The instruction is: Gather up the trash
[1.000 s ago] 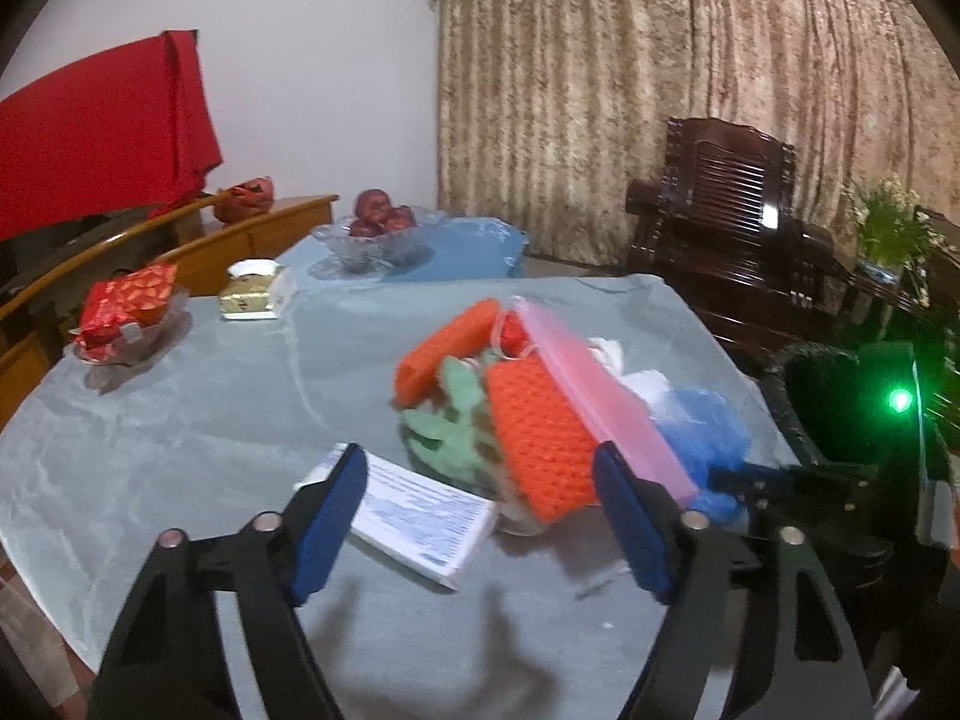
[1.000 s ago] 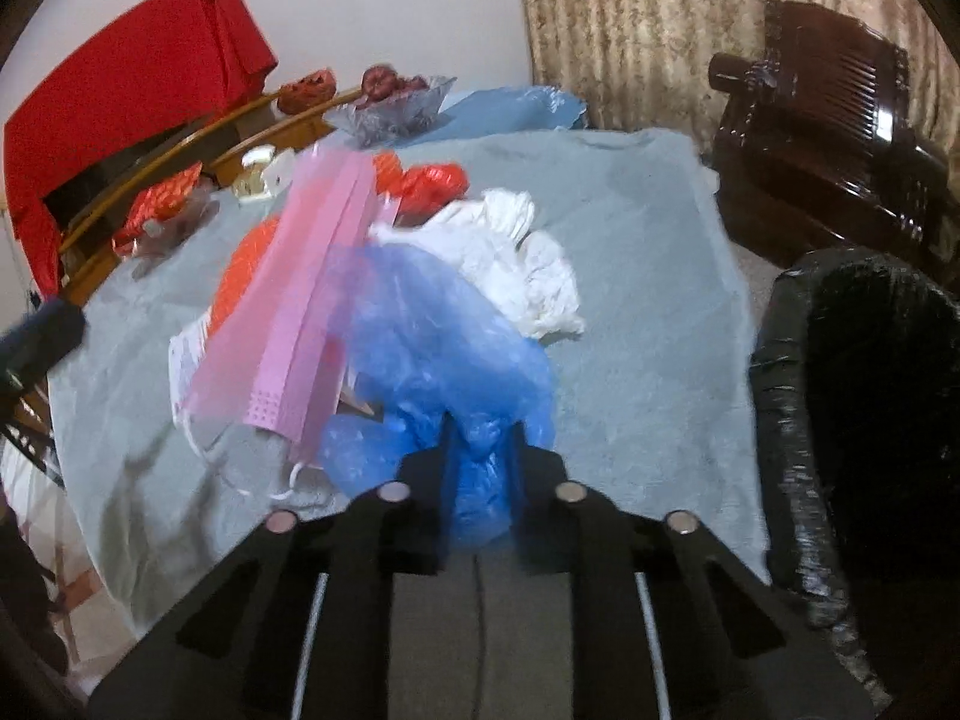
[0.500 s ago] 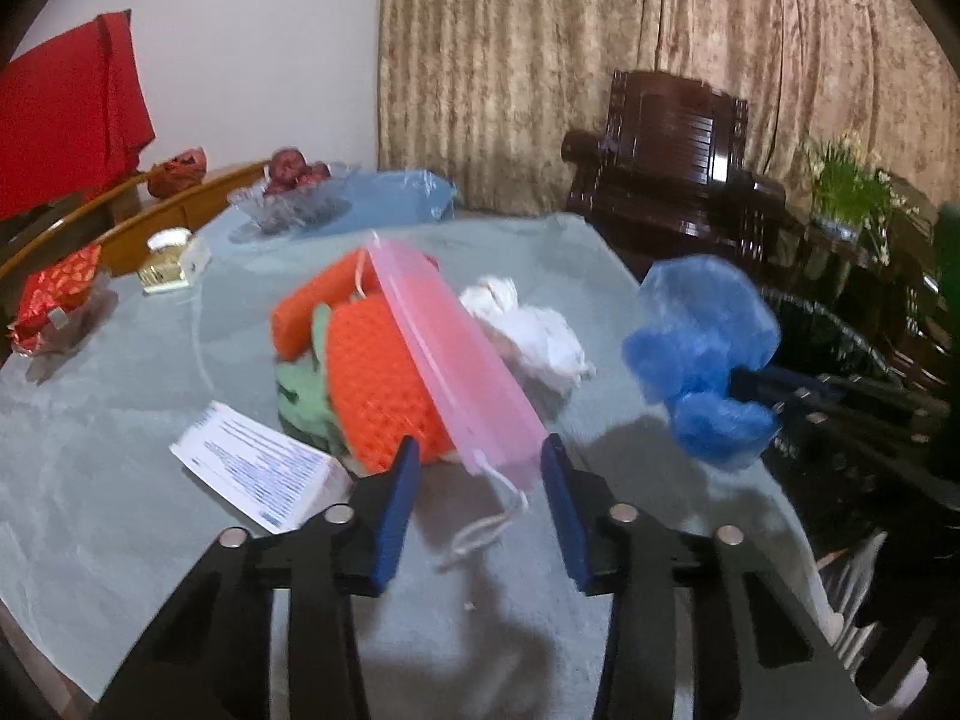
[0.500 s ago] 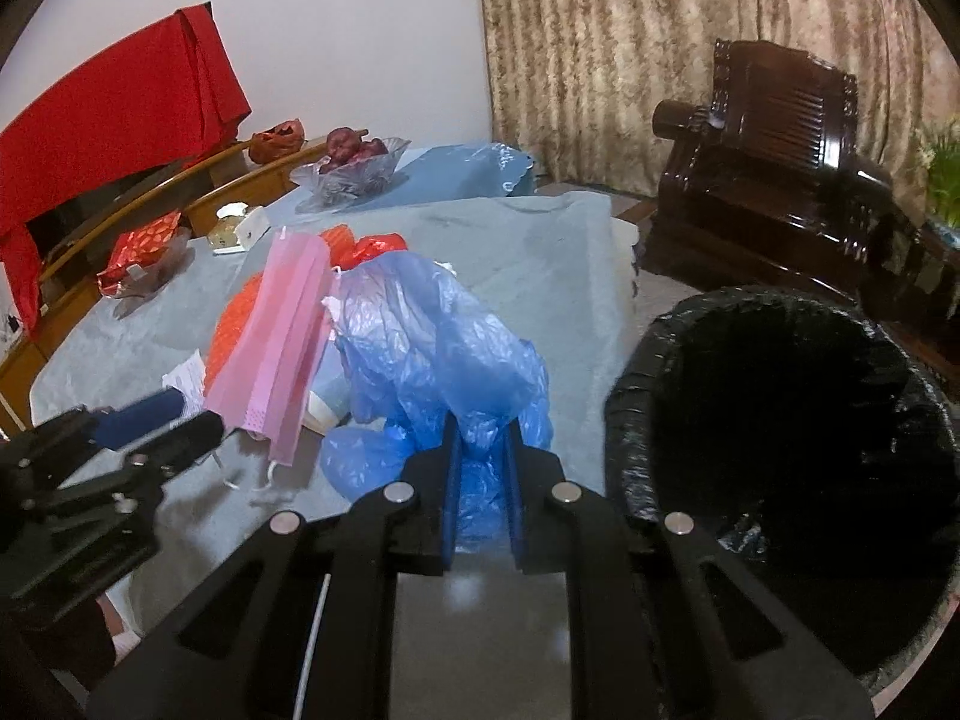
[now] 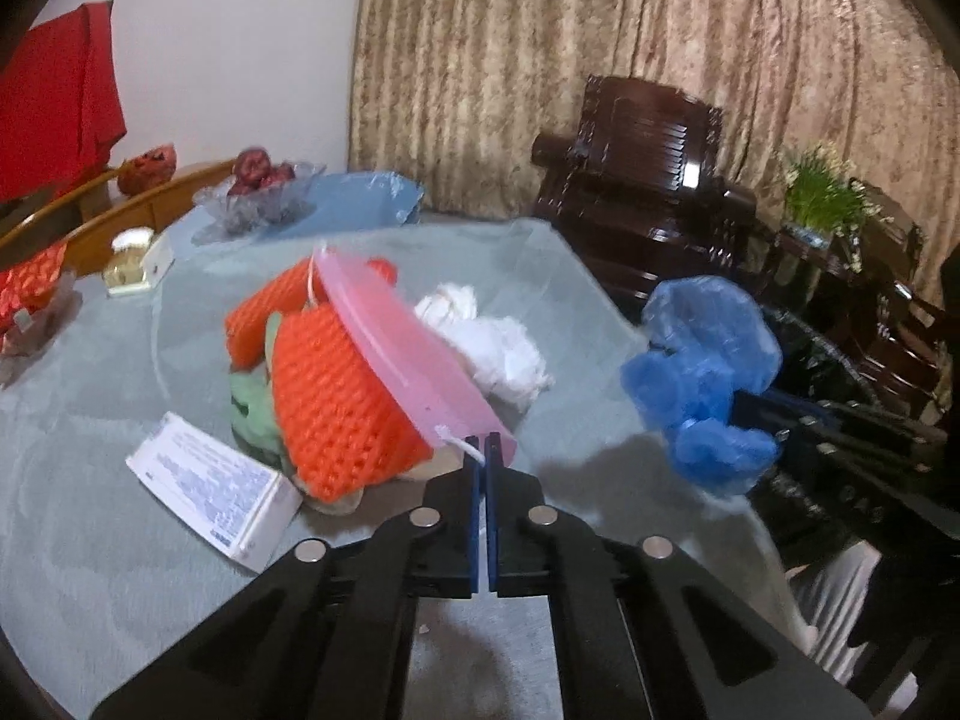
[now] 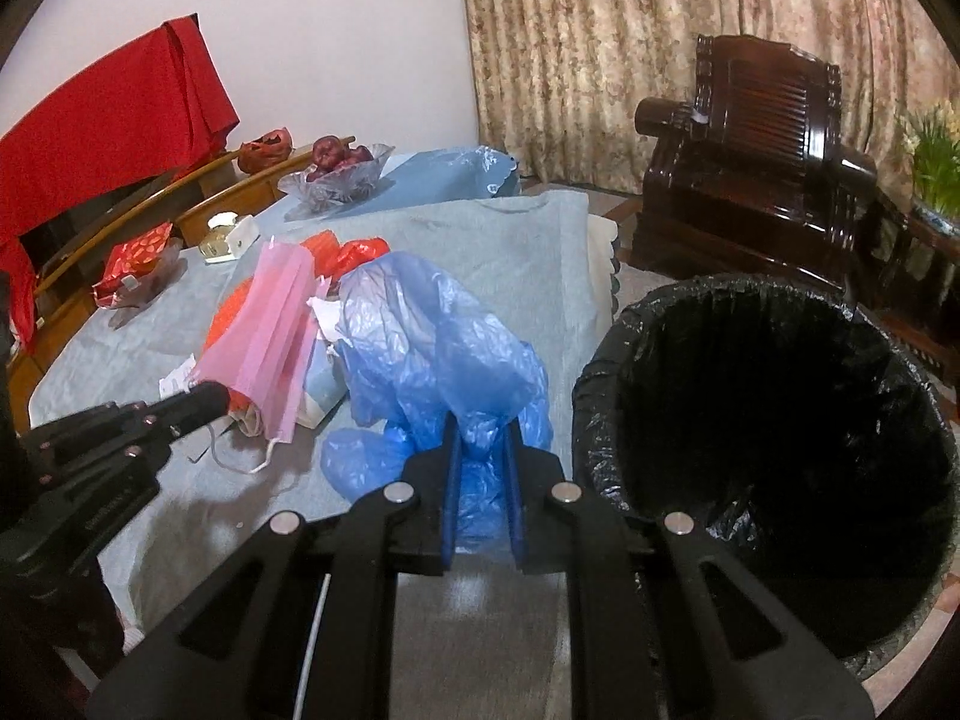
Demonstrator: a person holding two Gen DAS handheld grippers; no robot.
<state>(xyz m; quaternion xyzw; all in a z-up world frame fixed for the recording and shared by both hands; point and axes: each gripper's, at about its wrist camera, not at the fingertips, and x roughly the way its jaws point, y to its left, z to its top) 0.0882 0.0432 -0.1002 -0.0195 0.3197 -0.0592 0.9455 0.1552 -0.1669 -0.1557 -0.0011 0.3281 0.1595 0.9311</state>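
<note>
Since a second ago: left hand-held gripper [image 5: 483, 441] drawn in from wide apart to pressed together, pinching the near corner of the pink face mask [image 5: 408, 348] by its white ear loop; blue plastic bag [image 6: 432, 348] carried rightward, away from the trash pile, toward the black-lined bin [image 6: 774, 450]. Right hand-held gripper [image 6: 483, 444] clamped on the bag's bunched lower part, bag hanging clear of the grey-clothed table [image 6: 528, 264], just beside the bin's rim. Mask lying atop the orange knitted piece [image 5: 342, 396], its other end resting on the pile. White printed box [image 5: 210, 492] left of the pile; crumpled white tissue [image 5: 492, 342] behind the mask.
</note>
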